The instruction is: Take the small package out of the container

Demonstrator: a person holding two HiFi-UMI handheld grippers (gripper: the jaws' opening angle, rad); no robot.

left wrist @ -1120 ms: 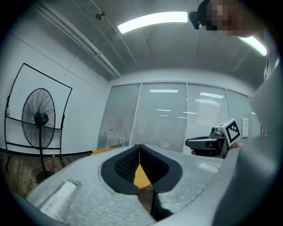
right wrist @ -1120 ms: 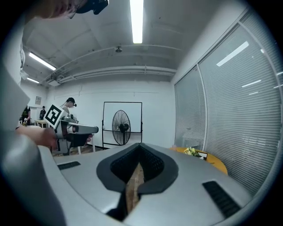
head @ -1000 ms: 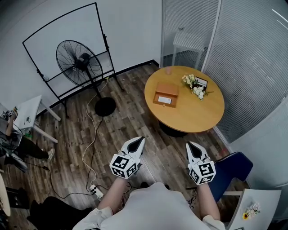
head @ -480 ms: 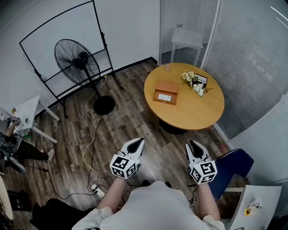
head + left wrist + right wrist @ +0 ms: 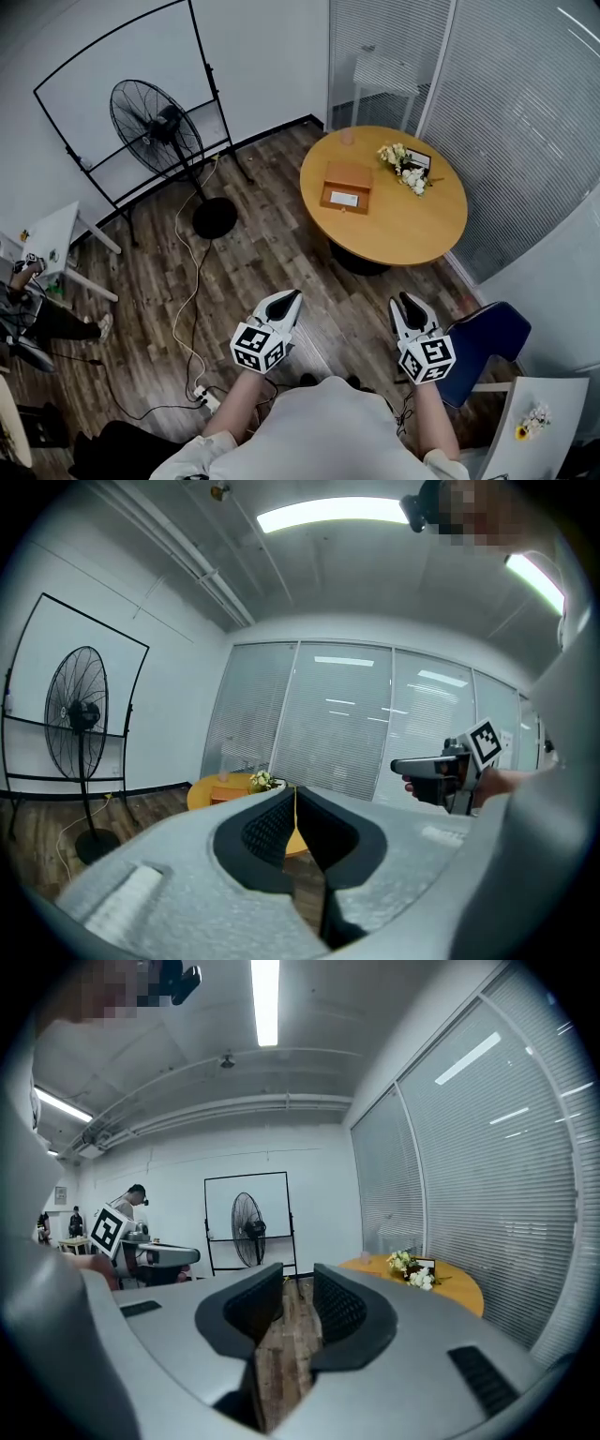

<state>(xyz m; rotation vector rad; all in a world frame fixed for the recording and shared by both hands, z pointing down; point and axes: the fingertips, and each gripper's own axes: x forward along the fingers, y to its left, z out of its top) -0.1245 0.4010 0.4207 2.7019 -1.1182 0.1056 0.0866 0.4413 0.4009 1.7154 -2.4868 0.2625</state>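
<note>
Head view looked steeply down from above the person (image 5: 328,427), well apart from round table (image 5: 403,234) w/ container (image 5: 345,192). Left gripper view sat low, faced abt level twd blinds (image 5: 337,724), table far off, left of centre. Right gripper view faced abt level twd fan (image 5: 248,1227), table at rt. All 3 shared table & fan.

A dark wooden floor (image 5: 281,253) is laid below white walls (image 5: 272,56); a round yellow table (image 5: 412,234) is placed beside glass walls with blinds (image 5: 534,122); a black pedestal fan (image 5: 155,127) is set near one wall; a blue chair (image 5: 492,337) is seen nearby; light is given by a ceiling strip (image 5: 265,1002).
</note>
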